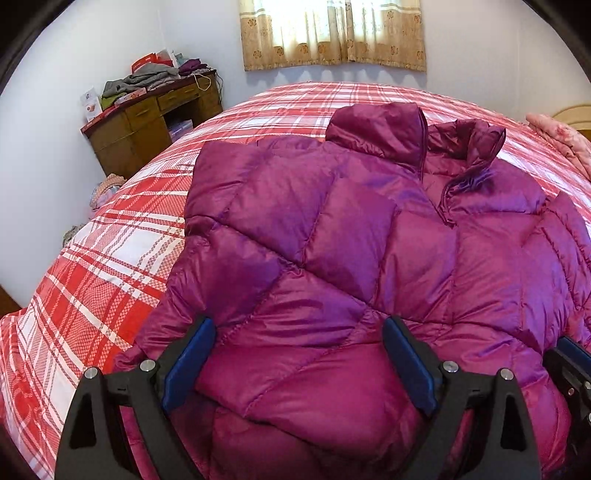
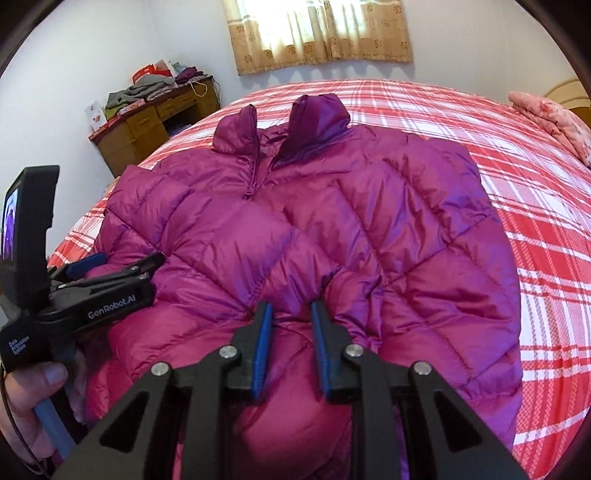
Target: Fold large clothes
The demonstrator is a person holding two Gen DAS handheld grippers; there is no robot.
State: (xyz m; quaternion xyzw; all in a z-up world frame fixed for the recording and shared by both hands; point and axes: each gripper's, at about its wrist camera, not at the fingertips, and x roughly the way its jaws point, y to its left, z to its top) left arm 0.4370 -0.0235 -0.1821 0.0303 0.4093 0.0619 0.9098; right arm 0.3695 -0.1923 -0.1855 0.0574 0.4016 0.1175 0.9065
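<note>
Right wrist view: the right tool [image 2: 290,314] sits low over the near hem of the magenta quilted down jacket [image 2: 332,229], its blue pads drawn narrow with a puffed ridge of fabric bunched between them; they appear to pinch it, though I cannot tell how firmly. To its left the left tool [image 2: 122,264], carried by a hand [image 2: 33,398], hovers over the jacket's near left edge. In the left wrist view its jaws stand wide apart, straddling the padded cloth without pressing on it.

The jacket lies front up on the red and white plaid bed cover [image 2: 535,221], sleeves folded in across the body, collar [image 2: 317,110] standing at the far end. I judge it light, soft and springy, with a slick shell that could slide out of a shallow pinch; a deep bite along a stitched seam or the hem should hold better. Beyond the bed stand a brown wooden desk [image 2: 147,129] piled with clothes and a patterned curtain [image 2: 321,33].
</note>
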